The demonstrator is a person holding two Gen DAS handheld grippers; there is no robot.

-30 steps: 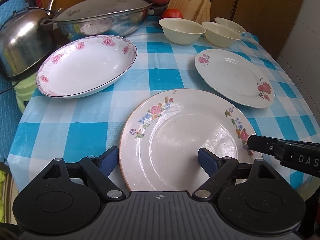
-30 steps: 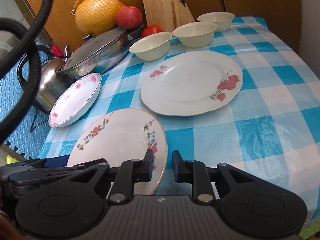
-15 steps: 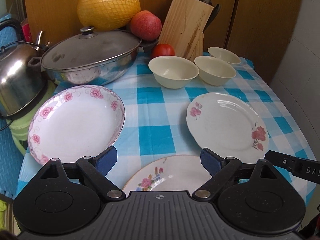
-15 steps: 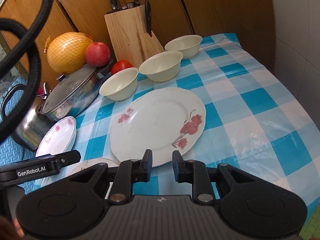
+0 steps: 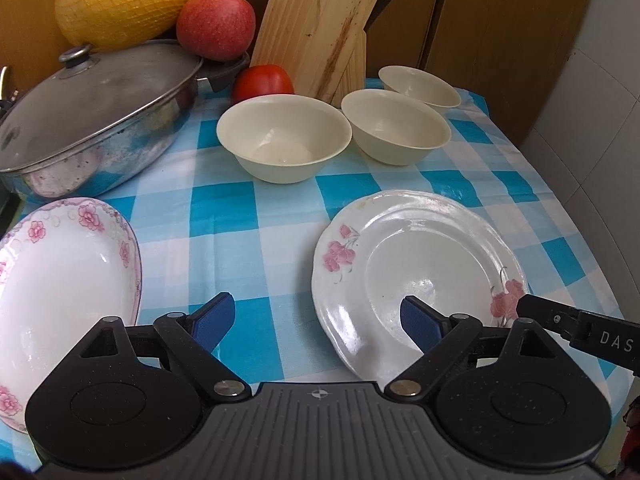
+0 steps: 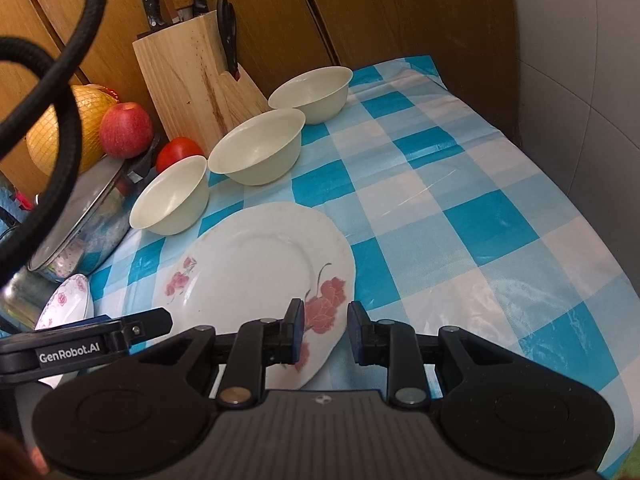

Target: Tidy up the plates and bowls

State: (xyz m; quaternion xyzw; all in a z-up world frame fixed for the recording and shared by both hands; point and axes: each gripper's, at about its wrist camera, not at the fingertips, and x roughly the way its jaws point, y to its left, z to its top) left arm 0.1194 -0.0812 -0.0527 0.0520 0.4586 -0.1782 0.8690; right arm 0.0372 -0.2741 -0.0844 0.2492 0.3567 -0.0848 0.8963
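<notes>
1. The task stuff first: the rose plate (image 6: pixel 256 264) lies flat on the checked tablecloth (image 6: pixel 460 208) right in front of me, with three cream bowls in a row behind it: near-left bowl (image 5: pixel 284 140), middle bowl (image 5: pixel 396 130), far bowl (image 5: pixel 420 86). A deeper pink-rimmed dish (image 5: pixel 60 280) sits off to the left.

2. My right gripper (image 6: pixel 325 332) hangs over the plate's near-right rim. Its jaws are only narrowly apart and opening a bit, with nothing pinched between them.

3. My left gripper (image 5: pixel 316 320) is spread wide and empty. One pad is over bare cloth, the other over the plate's near-left edge.

4. What could go wrong, I reckon: the plate is glazed, thin-rimmed and lying flat, so a pinch on the edge could slip or just shove it along the slick cloth. Push it far enough and it knocks the bowls, which sit close together and near the knife block (image 6: pixel 192 84) and tomato (image 6: pixel 178 152).

5. My two grippers are close, so they could bump.

6. Readable text: "GenRobot.AI" on the left gripper's side in the right wrist view, and "DAS" cut off on the right one in the left wrist view.
</notes>
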